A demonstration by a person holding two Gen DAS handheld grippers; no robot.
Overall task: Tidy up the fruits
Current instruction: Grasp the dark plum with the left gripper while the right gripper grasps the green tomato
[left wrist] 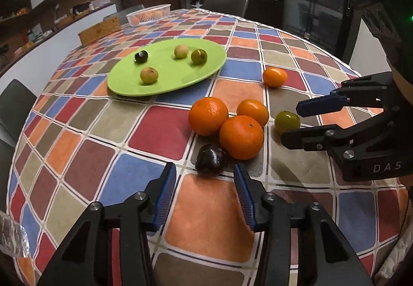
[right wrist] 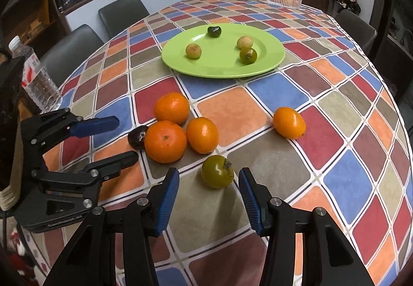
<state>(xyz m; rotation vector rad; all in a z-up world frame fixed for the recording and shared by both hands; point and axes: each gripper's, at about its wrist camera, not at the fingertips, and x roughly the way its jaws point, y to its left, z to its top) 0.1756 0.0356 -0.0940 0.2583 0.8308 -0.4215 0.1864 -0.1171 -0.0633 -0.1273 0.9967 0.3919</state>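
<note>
Three oranges [right wrist: 180, 128] cluster mid-table, a dark plum [left wrist: 211, 160] touching them at seven o'clock in the right wrist view and a green persimmon [right wrist: 217, 174] near at five. Left gripper [left wrist: 205, 180] stands with jaws apart before the plum; right gripper [right wrist: 209, 184], jaws apart, flanks the persimmon. Beyond at twelve o'clock, a green plate [right wrist: 268, 59] holds four small fruits; a lone orange [right wrist: 289, 123] lies at three.

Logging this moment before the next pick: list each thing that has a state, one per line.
Left gripper: open, empty, aimed at dark plum.
Right gripper: open, empty, around green persimmon, not touching.
Plate: holds four small fruits.
Three oranges: clustered on the cloth.
Lone orange: apart, on the cloth.
Bottle: upright, capped.
</note>
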